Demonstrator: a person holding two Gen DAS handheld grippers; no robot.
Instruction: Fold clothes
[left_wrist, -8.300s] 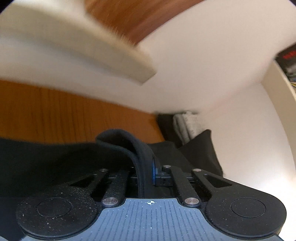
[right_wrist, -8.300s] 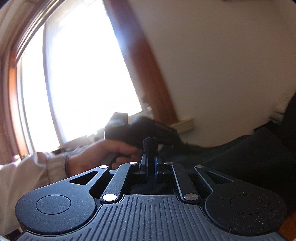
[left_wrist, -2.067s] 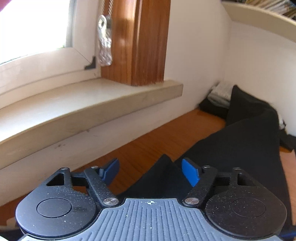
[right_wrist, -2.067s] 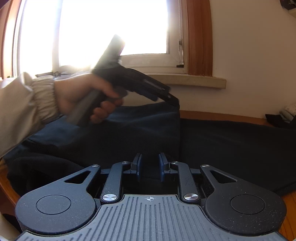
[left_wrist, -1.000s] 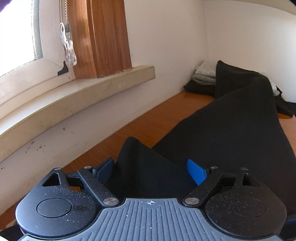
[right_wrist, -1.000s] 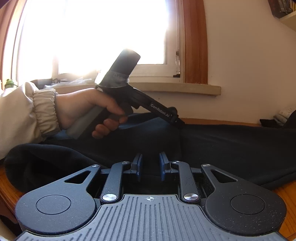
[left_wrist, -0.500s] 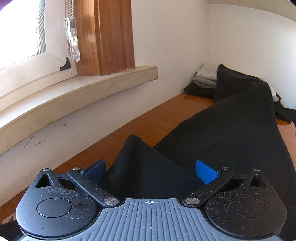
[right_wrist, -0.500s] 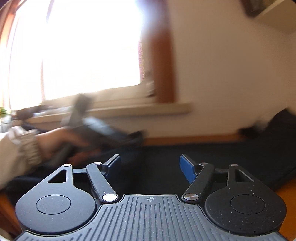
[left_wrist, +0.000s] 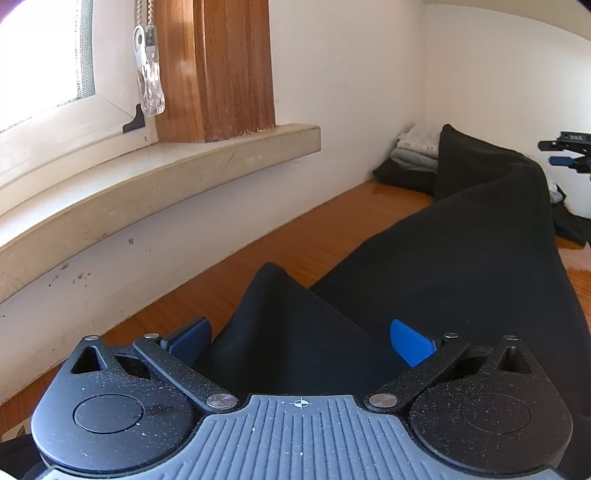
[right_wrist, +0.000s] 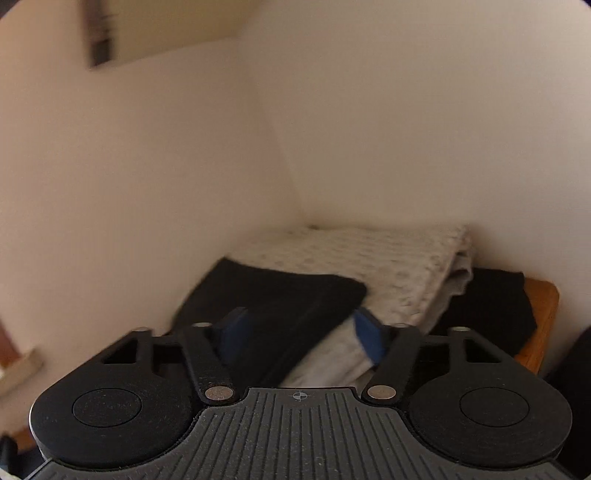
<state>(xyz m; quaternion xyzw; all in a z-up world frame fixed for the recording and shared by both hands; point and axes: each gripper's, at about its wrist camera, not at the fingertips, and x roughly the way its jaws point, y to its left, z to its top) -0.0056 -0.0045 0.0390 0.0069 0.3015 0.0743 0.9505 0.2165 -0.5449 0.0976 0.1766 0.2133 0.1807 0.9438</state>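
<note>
Both claws released: left claw (left_wrist: 301, 341) straddles long black soft-fabric garment (left_wrist: 461, 258) on wooden table (left_wrist: 295, 251); right claw (right_wrist: 301, 334) over folded stack. Limp, light; pinch hem corners.

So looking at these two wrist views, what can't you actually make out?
- Left wrist view: the near end of the black garment is hidden behind the left gripper.
- Left wrist view: the right gripper is small and cut by the frame edge.
- Right wrist view: motion blur smears the folded pile and the dark thing high on the wall; the right gripper's body hides the pile's near side.
</note>
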